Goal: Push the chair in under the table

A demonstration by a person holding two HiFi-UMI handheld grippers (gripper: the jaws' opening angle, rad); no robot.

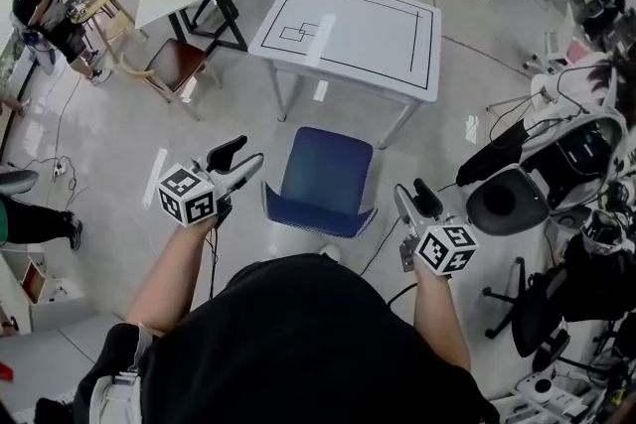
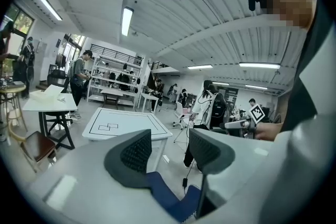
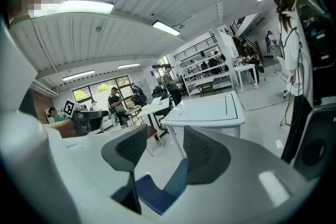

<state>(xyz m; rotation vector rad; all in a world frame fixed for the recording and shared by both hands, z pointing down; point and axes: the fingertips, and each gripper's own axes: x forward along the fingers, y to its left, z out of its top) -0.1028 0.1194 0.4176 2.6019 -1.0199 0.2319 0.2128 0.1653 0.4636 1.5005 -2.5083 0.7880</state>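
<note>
Item: blue padded chair with a pale rim (image 1: 326,176), which stood on the glossy grey floor (image 1: 119,149) just short of the white rectangular table marked with black lines (image 1: 350,33), not yet under it. Left gripper (image 1: 245,154) was near the chair's left rear corner and right gripper (image 1: 411,191) beside its right rear corner. Each had its jaws a little apart with nothing pinched, the blue seat showing low beyond the gap. Handling, as judged: set both grippers against the rear edge at equal height. Push evenly and straight between the table's legs, so the chair neither swings aside nor catches a leg.
</note>
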